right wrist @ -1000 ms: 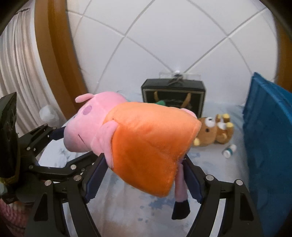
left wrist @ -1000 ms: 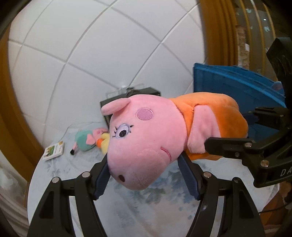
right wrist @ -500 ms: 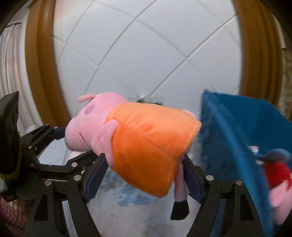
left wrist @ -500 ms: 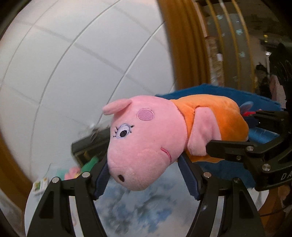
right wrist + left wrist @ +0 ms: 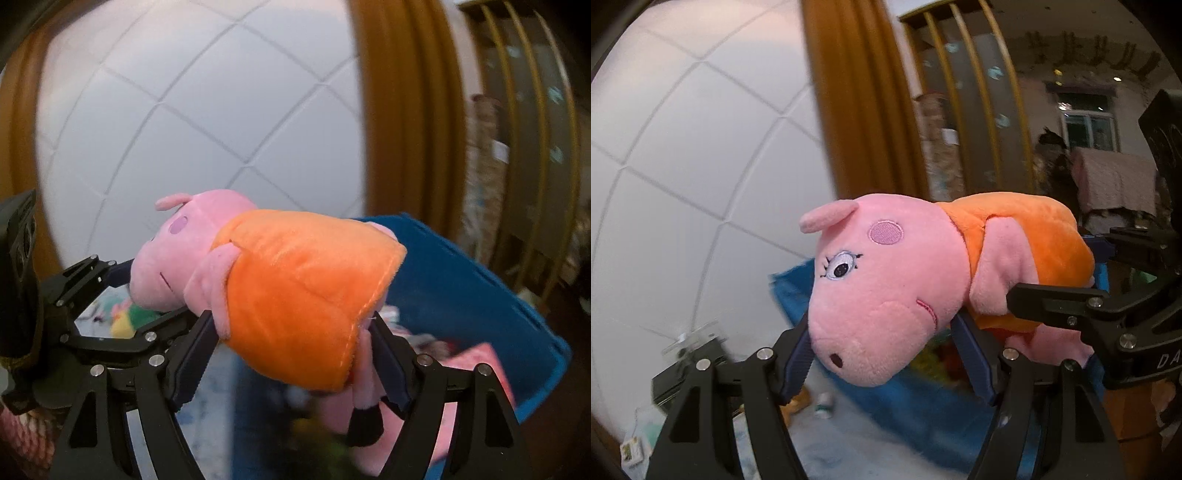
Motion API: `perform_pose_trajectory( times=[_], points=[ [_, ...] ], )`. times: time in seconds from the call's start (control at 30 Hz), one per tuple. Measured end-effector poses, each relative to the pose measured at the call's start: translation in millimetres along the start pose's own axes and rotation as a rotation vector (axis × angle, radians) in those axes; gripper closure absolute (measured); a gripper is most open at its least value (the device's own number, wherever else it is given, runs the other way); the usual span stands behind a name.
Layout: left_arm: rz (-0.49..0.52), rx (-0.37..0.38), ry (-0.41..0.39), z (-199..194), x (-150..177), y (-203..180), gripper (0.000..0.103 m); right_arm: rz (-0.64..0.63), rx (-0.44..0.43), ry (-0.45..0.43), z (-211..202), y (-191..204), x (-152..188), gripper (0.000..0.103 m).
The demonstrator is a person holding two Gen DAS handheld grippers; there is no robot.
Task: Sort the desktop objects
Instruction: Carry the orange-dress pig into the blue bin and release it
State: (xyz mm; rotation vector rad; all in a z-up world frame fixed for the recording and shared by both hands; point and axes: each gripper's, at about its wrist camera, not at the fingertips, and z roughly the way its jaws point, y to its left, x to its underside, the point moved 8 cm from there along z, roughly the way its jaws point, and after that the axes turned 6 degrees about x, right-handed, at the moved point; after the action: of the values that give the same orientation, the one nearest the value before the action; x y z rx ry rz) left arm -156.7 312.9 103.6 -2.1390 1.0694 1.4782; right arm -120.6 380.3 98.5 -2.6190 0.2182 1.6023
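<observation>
We've got both grippers clamped on one toy. L gripper (image 5: 886, 354) is clenched on the pink pig plush (image 5: 886, 291) at the snout/head, pads pressing each cheek; R gripper (image 5: 291, 354) is clenched on the same plush's orange dress end, pads squeezing the hem w/ the legs dangling out toward 5 o'clock. Two holds prob. because the plush is long and floppy: head end + body end keeps it level and stops it sagging or swinging.

Rel. to the jaws: in the L view the head sits right between the pads, body running off toward 2 o'clock, where the R gripper's black fingers grip it. In the R view the dress fills the gap between the pads, head pointing to 10 o'clock toward the L gripper.

Outward: blue bin (image 5: 461, 273) lies at 3–4 o'clock of the plush in the R view, other soft toys inside, blurred. We judge it's the drop spot, plush near its rim. Small white bottle (image 5: 823, 404) on the tabletop (image 5: 849, 446) at 7 o'clock.
</observation>
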Motion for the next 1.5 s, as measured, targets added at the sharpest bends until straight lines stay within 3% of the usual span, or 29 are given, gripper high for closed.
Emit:
perform_pose_trajectory(
  times=[0.23,0.5,0.77,1.0,1.5],
  points=[
    [-0.009,0.088,0.145,72.2,-3.8,-45.6,0.033,0.084,0.068,0.077,19.0,-78.5,15.6,0.023],
    [-0.007,0.047,0.254,111.1,10.8,-63.0,0.033,0.132,0.059,0.182,46.3,-117.9,27.8,0.021],
    [0.0,0.001,0.264,107.2,14.8,-60.2,0.028,0.101,0.068,0.189,54.5,-116.0,32.7,0.009],
    [-0.018,0.008,0.257,102.1,15.8,-52.7,0.027,0.111,0.058,0.194,54.9,-113.1,34.2,0.0],
    [-0.116,-0.044,0.163,46.3,19.1,-20.5,0.026,0.164,0.124,0.149,17.2,-107.0,35.0,0.0]
  ],
)
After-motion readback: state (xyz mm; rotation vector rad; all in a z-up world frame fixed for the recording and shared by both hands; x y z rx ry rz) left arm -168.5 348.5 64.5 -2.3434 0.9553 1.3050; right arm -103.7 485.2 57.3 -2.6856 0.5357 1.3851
